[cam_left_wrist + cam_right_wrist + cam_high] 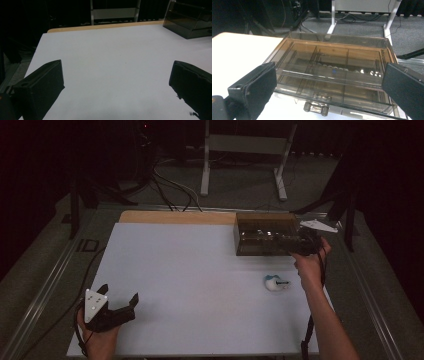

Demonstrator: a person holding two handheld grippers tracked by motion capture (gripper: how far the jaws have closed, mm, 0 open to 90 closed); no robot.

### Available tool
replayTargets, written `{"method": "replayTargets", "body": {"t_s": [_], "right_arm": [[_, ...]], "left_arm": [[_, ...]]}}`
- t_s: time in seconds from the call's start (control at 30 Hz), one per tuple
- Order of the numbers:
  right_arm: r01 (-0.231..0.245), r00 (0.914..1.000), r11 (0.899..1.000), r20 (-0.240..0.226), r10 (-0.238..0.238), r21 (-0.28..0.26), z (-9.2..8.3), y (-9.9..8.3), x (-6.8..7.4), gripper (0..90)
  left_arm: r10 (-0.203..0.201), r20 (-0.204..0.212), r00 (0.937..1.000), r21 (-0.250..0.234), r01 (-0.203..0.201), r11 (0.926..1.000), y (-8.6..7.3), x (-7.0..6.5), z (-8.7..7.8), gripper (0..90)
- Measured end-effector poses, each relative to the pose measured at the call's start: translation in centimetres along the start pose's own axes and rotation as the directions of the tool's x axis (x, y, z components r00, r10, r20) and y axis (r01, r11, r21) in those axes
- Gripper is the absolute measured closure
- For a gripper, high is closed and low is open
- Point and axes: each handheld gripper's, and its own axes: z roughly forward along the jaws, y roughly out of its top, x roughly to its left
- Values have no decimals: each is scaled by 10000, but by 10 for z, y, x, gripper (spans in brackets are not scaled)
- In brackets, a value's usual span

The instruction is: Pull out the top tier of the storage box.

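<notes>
The white surface (pixel 200 285) carried three things of note, given here in descending size. At its far right corner stood the smoked transparent organizer box (pixel 265 234), lid down, partitioned into compartments, with a small latch (pixel 315 108) at the middle of its near edge. The right gripper (pixel 305 245) was held against the box's near right corner; in the right gripper view its fingers (pixel 257 87) were spread wide, one to each side of the box front, gripping nothing. The left gripper (pixel 120 307) rested near the front left of the surface, well apart from the box, its fingers (pixel 42 85) likewise wide apart and empty. The smallest item, a white-and-blue object (pixel 276 283), lay near the right forearm, between the box and the front edge; its kind could not be told. Risks, as judged: a push on the light, unbraced box might slide it toward the surface's far edge; spread fingers might slip off the small latch; a withdrawing forearm might sweep the small object away.
</notes>
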Motion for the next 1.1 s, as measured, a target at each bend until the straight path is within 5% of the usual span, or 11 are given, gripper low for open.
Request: {"method": "replayTargets", "body": {"t_s": [0.6, 0.67, 1.1], "right_arm": [[976, 9949, 9870, -397, -932, 1281, 21, 5, 9, 0], [1397, 9900, 9755, -456, -1338, 1701, 25, 5, 10, 0], [2113, 9774, 9261, -771, -1969, 3127, 36, -3, 0, 44]], "left_arm": [[-12, 2, 10000, -2, 12, 10000, 0, 1, 0, 11], [-3, 1, 10000, 2, 3, 10000, 0, 1, 0, 11], [26, 15, 10000, 20, -26, 10000, 0, 0, 0, 11]]}}
